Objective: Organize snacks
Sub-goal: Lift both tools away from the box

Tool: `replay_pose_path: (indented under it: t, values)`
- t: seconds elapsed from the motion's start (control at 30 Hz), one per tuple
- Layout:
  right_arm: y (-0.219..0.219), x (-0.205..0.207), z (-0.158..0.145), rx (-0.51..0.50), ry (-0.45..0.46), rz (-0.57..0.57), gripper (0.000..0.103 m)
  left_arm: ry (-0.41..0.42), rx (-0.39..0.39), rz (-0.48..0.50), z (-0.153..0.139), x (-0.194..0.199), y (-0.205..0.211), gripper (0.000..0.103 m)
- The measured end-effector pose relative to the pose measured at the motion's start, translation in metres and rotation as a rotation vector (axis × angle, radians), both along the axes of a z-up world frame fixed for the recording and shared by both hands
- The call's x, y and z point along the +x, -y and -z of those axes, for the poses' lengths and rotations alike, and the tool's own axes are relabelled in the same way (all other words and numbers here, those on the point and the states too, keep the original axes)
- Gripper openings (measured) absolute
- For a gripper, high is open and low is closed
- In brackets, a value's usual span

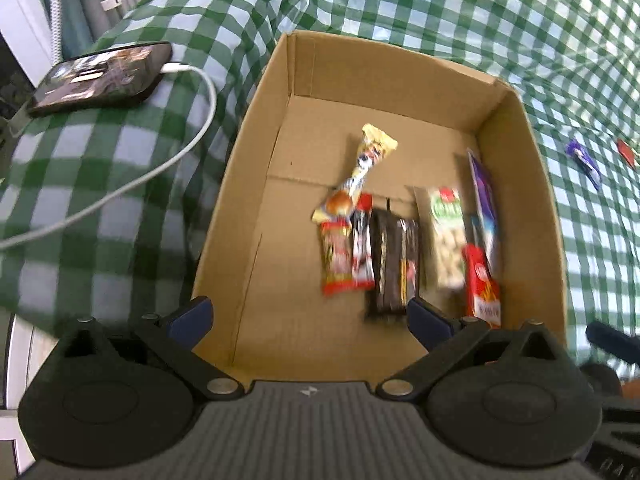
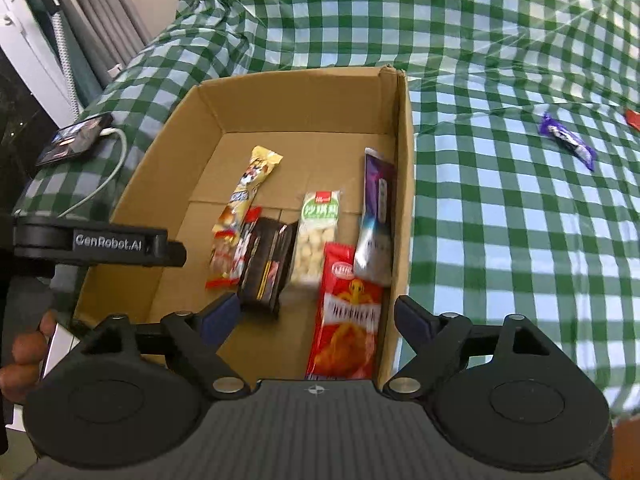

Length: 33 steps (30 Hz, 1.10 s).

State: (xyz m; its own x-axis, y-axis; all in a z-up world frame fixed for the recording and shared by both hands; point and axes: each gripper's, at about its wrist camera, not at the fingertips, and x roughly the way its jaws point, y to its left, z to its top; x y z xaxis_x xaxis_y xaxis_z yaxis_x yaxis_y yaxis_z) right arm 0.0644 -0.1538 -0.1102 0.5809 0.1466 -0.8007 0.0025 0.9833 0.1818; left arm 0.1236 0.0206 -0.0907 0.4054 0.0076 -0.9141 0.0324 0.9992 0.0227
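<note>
An open cardboard box (image 1: 256,152) (image 2: 404,184) stands on the green checked cloth and holds several snack packs: a yellow bar (image 1: 358,176) (image 2: 248,192), a black pack (image 1: 394,264) (image 2: 266,262), a green peanut pack (image 1: 448,236) (image 2: 316,236), a purple pack (image 1: 486,204) (image 2: 376,216) and a red pack (image 1: 482,284) (image 2: 346,320). My left gripper (image 1: 310,316) is open and empty above the box's near end. My right gripper (image 2: 318,320) is open and empty over the box's near right corner. A purple bar (image 1: 584,162) (image 2: 568,140) lies on the cloth to the right of the box.
A phone (image 1: 102,76) (image 2: 74,138) with a white cable (image 1: 176,156) lies left of the box. A red wrapper (image 1: 626,152) (image 2: 634,118) lies at the far right edge. The left gripper's body (image 2: 100,242) shows at the left of the right wrist view.
</note>
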Motion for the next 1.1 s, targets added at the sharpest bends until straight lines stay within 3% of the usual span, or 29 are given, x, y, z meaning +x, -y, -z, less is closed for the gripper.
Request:
replay_pose_path:
  t: [0.33, 0.63, 1.1]
  values:
    - [-0.017, -0.065, -0.034, -0.016, 0.110, -0.018, 0.093, 0.079, -0.010, 0.041, -0.039, -0.068, 0.008, 0.103]
    - [0.001, -0.115, -0.058, -0.010, 0.207, 0.037, 0.093, 0.157, -0.026, 0.087, -0.066, -0.114, 0.026, 0.103]
    - [0.004, -0.151, -0.077, 0.015, 0.293, 0.050, 0.094, 0.193, -0.010, 0.097, -0.081, -0.146, 0.029, 0.103]
